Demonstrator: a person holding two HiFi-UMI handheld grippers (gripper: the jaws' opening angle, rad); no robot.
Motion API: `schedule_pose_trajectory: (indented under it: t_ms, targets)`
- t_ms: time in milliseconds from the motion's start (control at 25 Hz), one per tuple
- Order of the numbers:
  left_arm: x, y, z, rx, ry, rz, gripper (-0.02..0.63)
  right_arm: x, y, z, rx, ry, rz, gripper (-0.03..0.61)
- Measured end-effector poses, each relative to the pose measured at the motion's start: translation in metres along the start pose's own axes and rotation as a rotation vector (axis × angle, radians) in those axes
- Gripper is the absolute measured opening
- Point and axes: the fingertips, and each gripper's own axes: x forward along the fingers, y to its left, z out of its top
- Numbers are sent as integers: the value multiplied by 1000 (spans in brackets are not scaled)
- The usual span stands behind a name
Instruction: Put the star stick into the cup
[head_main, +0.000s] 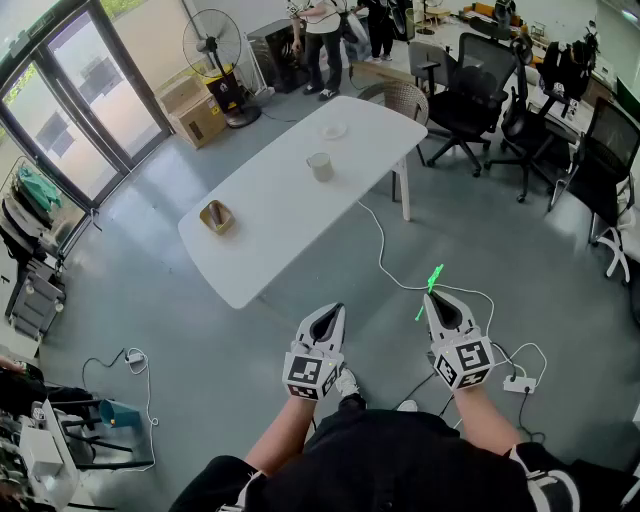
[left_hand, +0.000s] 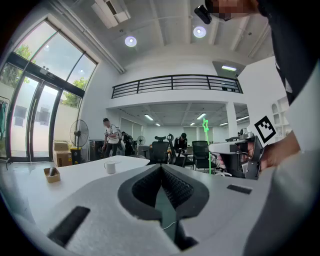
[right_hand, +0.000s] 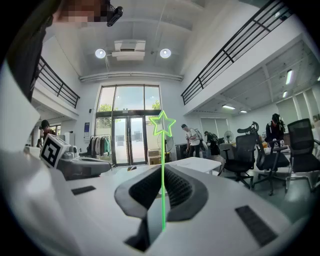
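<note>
The star stick (head_main: 432, 282) is a thin bright green rod with a star outline at its tip. My right gripper (head_main: 433, 300) is shut on it, and in the right gripper view the stick (right_hand: 162, 165) rises straight up from between the jaws of that gripper (right_hand: 162, 172). My left gripper (head_main: 333, 314) is shut and holds nothing; its jaws (left_hand: 161, 168) meet at the tips. Both grippers hang over the floor, well short of the white table (head_main: 270, 200). The pale cup (head_main: 320, 166) stands upright near the table's middle, and the left gripper view shows the cup (left_hand: 110, 167) far off.
A small wooden box (head_main: 216, 216) sits on the table's near left part and a shallow dish (head_main: 333, 130) at its far end. A white cable (head_main: 385, 262) and power strip (head_main: 519, 383) lie on the floor. Office chairs (head_main: 468, 95) stand at right; people (head_main: 322, 40) beyond.
</note>
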Motion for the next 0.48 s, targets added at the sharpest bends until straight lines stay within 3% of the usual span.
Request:
schedule_pose_trajectory:
  t_ms: [480]
  targets:
    - [7, 23, -2, -10, 6, 28, 9, 26, 2, 2, -33, -6, 15, 20]
